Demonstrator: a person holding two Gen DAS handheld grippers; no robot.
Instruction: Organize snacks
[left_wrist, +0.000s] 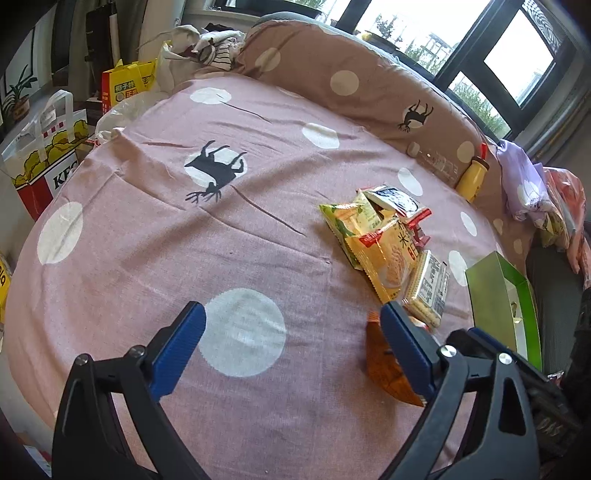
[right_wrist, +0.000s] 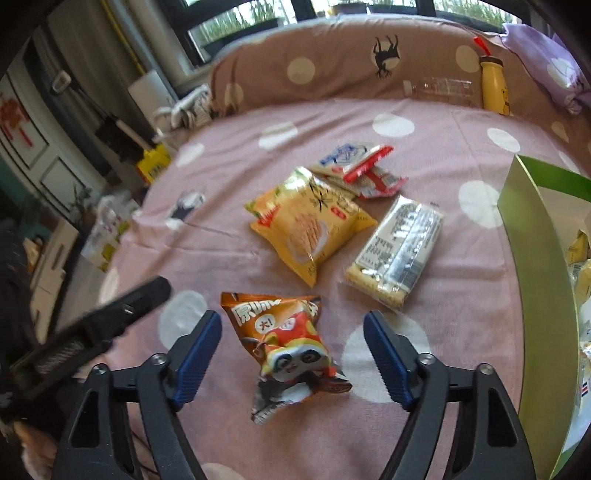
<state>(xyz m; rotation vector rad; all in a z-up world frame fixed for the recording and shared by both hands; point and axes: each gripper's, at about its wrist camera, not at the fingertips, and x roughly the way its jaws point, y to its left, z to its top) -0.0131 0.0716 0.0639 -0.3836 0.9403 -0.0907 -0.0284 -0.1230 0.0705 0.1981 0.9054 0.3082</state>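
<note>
Several snack packs lie on the pink dotted bedsheet (right_wrist: 424, 133). An orange panda pack (right_wrist: 288, 343) lies between the open fingers of my right gripper (right_wrist: 291, 332), apart from both pads. Beyond it are a yellow chip bag (right_wrist: 310, 225), a clear cracker pack (right_wrist: 399, 251) and small red-and-white packs (right_wrist: 365, 170). A green box (right_wrist: 543, 258) at the right holds some packs. My left gripper (left_wrist: 291, 325) is open and empty over the sheet; the orange pack (left_wrist: 388, 369) lies behind its right finger, the yellow bag (left_wrist: 380, 251) beyond.
A brown dotted pillow (left_wrist: 332, 74) lines the far edge, with a yellow bottle (left_wrist: 472, 177) and a clear bottle (right_wrist: 443, 88) against it. Bags, one a KFC bag (left_wrist: 48, 162), stand left of the bed. The green box (left_wrist: 498, 306) is at the right.
</note>
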